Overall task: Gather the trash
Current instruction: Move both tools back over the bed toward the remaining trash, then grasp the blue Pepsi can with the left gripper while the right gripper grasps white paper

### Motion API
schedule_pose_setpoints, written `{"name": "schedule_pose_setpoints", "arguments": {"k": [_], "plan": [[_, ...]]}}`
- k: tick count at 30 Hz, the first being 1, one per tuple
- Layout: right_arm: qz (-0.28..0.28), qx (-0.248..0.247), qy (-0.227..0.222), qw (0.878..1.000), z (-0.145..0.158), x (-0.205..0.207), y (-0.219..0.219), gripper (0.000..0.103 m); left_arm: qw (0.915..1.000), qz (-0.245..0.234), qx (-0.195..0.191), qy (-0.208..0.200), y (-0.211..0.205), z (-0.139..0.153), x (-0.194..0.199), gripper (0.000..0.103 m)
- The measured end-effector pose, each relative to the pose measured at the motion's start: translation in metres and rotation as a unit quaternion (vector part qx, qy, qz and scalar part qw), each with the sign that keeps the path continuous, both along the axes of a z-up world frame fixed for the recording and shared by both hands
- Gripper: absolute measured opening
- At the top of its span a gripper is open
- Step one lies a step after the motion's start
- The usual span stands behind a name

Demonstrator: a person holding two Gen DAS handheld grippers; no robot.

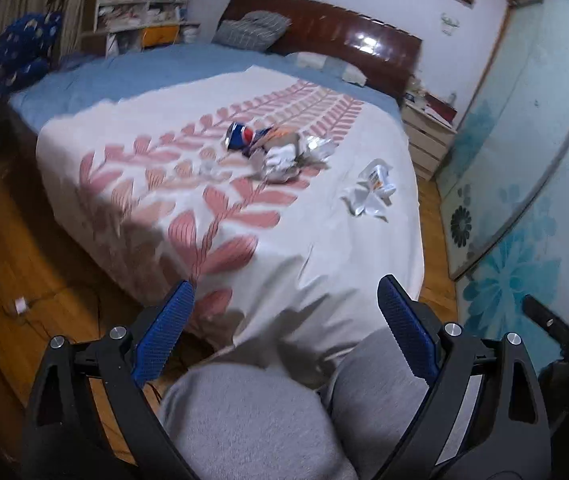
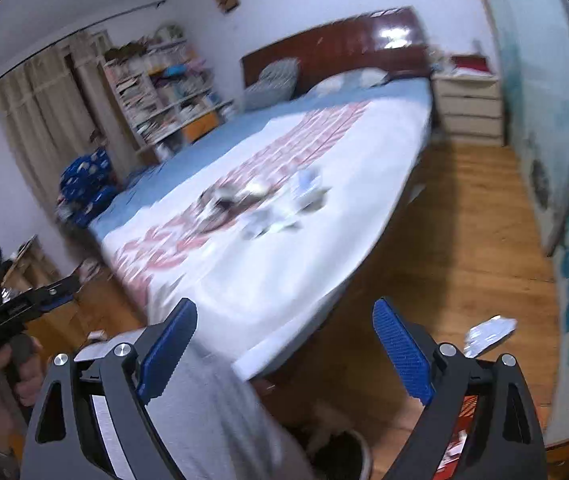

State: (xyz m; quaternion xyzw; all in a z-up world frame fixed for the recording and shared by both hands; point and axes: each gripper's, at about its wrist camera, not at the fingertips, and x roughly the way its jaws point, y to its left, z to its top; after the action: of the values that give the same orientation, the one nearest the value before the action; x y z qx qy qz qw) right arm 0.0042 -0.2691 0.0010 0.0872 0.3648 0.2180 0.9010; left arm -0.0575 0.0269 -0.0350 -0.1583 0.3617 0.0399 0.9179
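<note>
A heap of trash [image 1: 276,148] lies mid-bed on the white cover with pink leaves [image 1: 188,184]: a crushed blue can [image 1: 240,136], wrappers and tissues. One crumpled white wrapper [image 1: 372,190] lies apart, toward the right edge. My left gripper [image 1: 284,292] hovers open and empty over the foot of the bed, well short of the heap. In the blurred right wrist view the same heap [image 2: 268,204] shows on the bed. My right gripper [image 2: 284,312] is open and empty above the bed's corner. The left gripper [image 2: 60,288] appears at far left, held in a hand.
The person's grey-trousered knees [image 1: 244,420] fill the bottom. A crumpled silvery scrap [image 2: 488,332] lies on the wooden floor [image 2: 464,220] right of the bed. A dark round container [image 2: 340,452] sits low by the bed corner. A nightstand [image 2: 468,108], shelves [image 2: 164,92] and a sliding glass door [image 1: 524,140] surround the bed.
</note>
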Motion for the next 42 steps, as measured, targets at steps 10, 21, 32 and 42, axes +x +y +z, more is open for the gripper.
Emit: {"name": "schedule_pose_setpoints", "arguments": {"k": [10, 21, 32, 42], "plan": [[0.054, -0.058, -0.035, 0.996, -0.02, 0.096, 0.079, 0.092, 0.9998, -0.005, -0.016, 0.013, -0.001, -0.011, -0.009, 0.092], [0.076, -0.137, 0.052, 0.986, -0.12, 0.255, 0.185, 0.078, 0.9992, -0.001, -0.031, 0.024, 0.005, -0.015, -0.004, 0.092], [0.07, -0.076, 0.006, 0.995, -0.135, 0.237, 0.178, 0.025, 0.9973, 0.05, -0.054, 0.011, 0.071, -0.012, 0.048, 0.092], [0.086, -0.013, -0.011, 0.996, -0.127, 0.198, 0.146, 0.012, 0.9962, 0.081, -0.014, 0.027, 0.139, -0.012, 0.257, 0.092]]}}
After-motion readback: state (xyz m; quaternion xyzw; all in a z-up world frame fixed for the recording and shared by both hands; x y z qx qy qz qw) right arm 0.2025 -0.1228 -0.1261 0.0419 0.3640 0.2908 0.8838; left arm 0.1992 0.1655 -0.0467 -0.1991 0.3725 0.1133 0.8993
